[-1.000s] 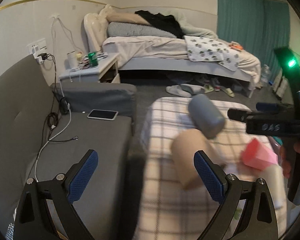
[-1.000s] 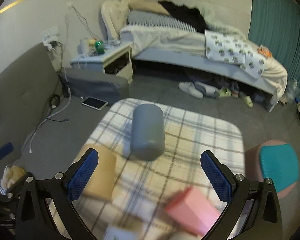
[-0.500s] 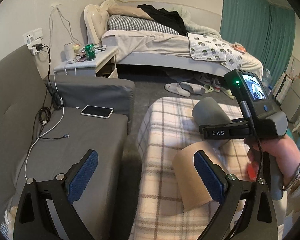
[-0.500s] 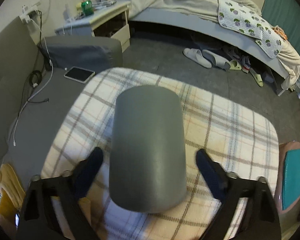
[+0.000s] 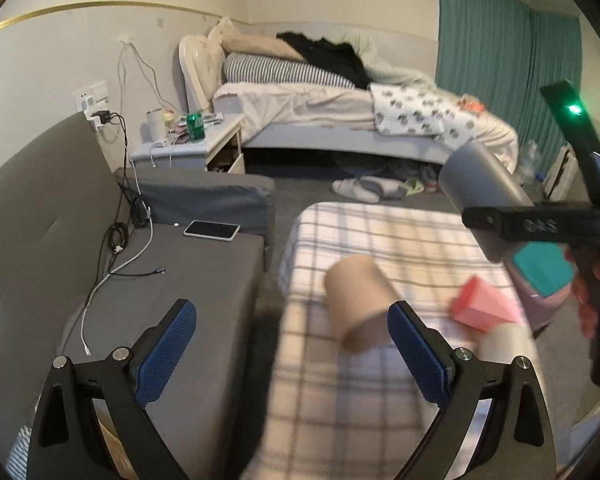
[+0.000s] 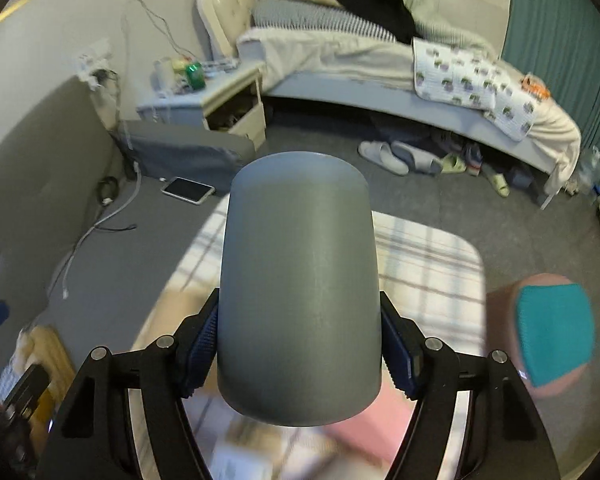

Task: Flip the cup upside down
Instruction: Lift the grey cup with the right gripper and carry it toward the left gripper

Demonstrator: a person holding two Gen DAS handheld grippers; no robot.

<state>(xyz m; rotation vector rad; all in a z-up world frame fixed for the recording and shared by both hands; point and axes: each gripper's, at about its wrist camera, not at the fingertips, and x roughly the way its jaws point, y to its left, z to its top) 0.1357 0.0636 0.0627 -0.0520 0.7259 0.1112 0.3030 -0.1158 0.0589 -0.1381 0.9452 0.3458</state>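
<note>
1. Between the blue pads of the right gripper (image 6: 300, 356) sits the task's thing, a smooth dark-grey tapered plastic cup (image 6: 300, 280). Both pads press its flanks near the wider end, so this gripper is clamped on it.
2. The cup's long axis runs straight forward along the fingers: the narrower closed end points away toward the bed, and the wider end faces back toward the camera.
3. In the left wrist view the same cup (image 5: 480, 188) hangs in the air above the far right part of the plaid-clothed table (image 5: 380, 240), tilted, touching nothing but the right gripper (image 5: 500, 220).
4. The left gripper (image 5: 292, 356) stands wide open and empty, low at the table's near edge. It is well apart from the grey cup, so the right hand is plainly the one doing the turn.
5. My judgement: the move ahead is a roll of the wrist to bring the wide mouth downward, then a descent onto the cloth.
6. Room to set down: a tan cardboard-coloured cup (image 5: 360, 304) lies on its side near the middle of the table, and a pink tapered cup (image 5: 484, 308) lies to its right.
7. The bare checked cloth at the table's far end looks like the freest landing spot, though that end drops to the floor, and a pink-and-teal round stool (image 6: 548, 332) stands just beside the right edge.
</note>
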